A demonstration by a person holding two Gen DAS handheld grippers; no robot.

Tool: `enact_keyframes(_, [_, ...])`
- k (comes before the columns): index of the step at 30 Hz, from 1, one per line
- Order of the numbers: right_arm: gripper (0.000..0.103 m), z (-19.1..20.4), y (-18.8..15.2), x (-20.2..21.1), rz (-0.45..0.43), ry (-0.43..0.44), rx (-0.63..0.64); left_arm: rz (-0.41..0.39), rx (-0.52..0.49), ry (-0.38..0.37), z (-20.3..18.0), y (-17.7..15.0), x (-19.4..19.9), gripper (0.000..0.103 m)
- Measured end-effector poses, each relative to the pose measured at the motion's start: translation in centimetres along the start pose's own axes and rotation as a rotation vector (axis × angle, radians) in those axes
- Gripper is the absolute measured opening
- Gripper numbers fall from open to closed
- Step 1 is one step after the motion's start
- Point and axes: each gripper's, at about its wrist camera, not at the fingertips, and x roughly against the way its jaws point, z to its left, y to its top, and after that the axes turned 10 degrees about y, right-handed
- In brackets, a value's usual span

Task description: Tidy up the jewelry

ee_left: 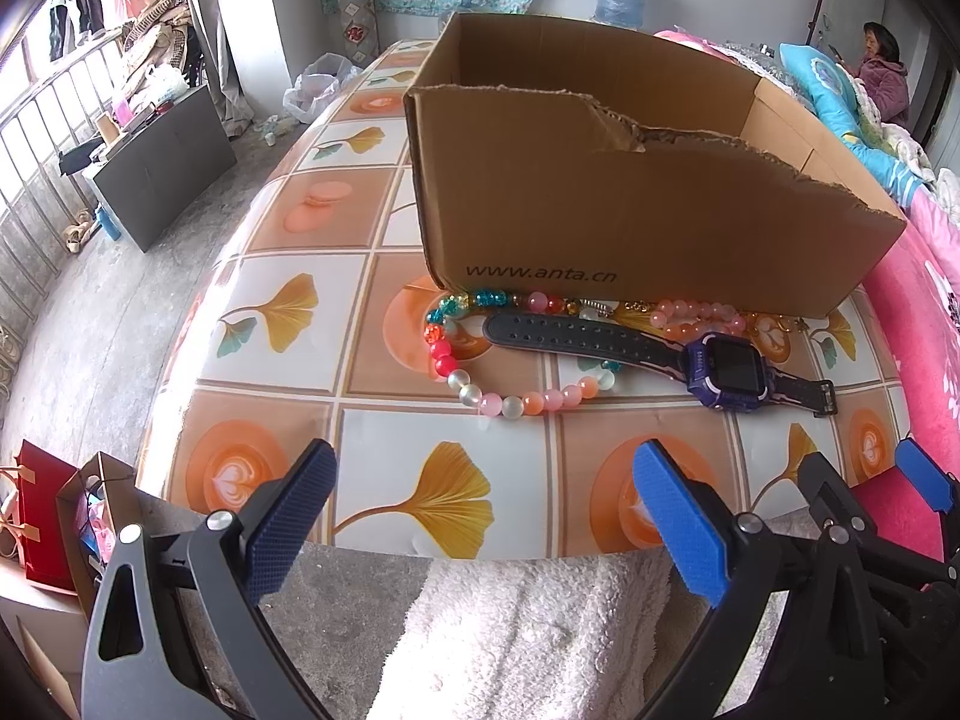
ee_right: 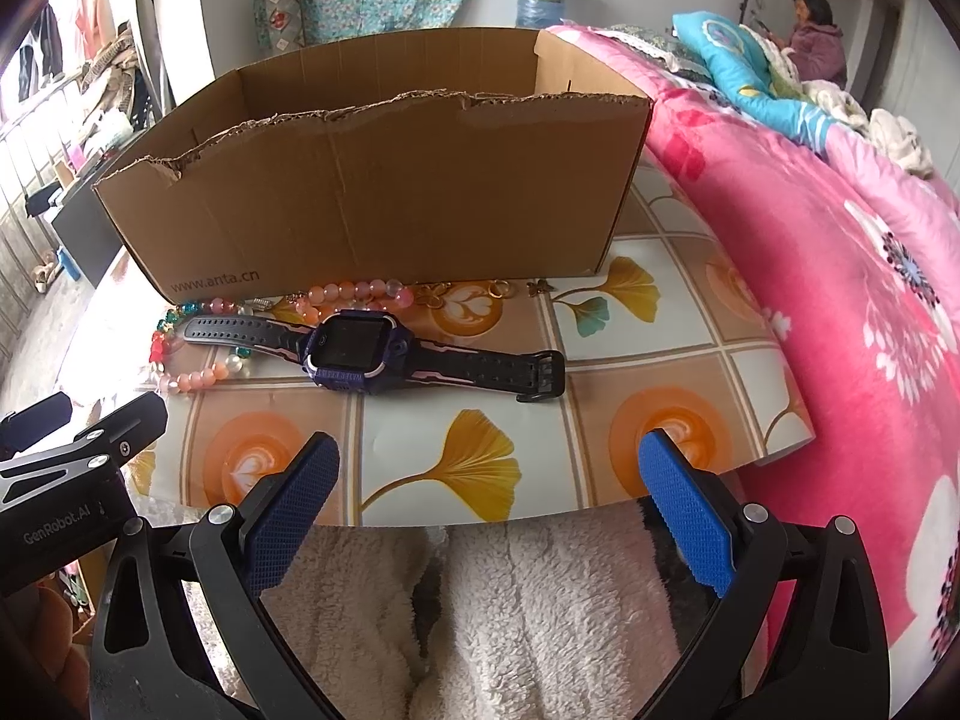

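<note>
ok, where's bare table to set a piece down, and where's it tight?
Free: the near strip of table between the watch and the table's front edge, in front of both open claws, left and right. Also right of the box, beside the pink quilt. Crowded: the beads and charms packed against the box front.

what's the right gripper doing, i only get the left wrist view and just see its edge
Observer: The right gripper is open with nothing between its fingers, short of the watch.
Operator: anything small past the buckle end, by the box
Observer: Yes, a gold ring charm and a small butterfly charm lie on the table in front of the cardboard box, near its right corner and apart from the watch.
</note>
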Motion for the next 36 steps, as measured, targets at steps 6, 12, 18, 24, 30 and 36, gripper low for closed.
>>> enact_keyframes(6, [0.096,-0.05,0.03,-0.03,0.001,0.005,-0.004,-0.001,-0.001,0.001,0.02,0.02,-0.01,0.097])
enact_keyframes(12, [0.096,0.02,0.08,0.09,0.002,0.006,-0.006,-0.001,-0.001,0.002,0.02,0.02,0.01,0.097])
enact_keyframes(18, [0.096,0.03,0.08,0.1,0.003,0.006,-0.004,-0.003,0.0,0.007,0.13,0.01,-0.01,0.097])
enact_keyframes(24, [0.096,0.17,0.13,0.23,0.002,0.005,-0.003,-0.003,0.0,0.007,0.13,0.0,-0.01,0.097])
enact_keyframes(30, [0.096,0.25,0.16,0.26,0.001,0.002,0.0,-0.003,-0.001,0.007,0.12,0.0,0.0,0.097])
enact_keyframes(36, [0.096,0.49,0.23,0.38,-0.003,-0.003,0.006,-0.003,0.0,0.007,0.2,0.0,-0.02,0.097])
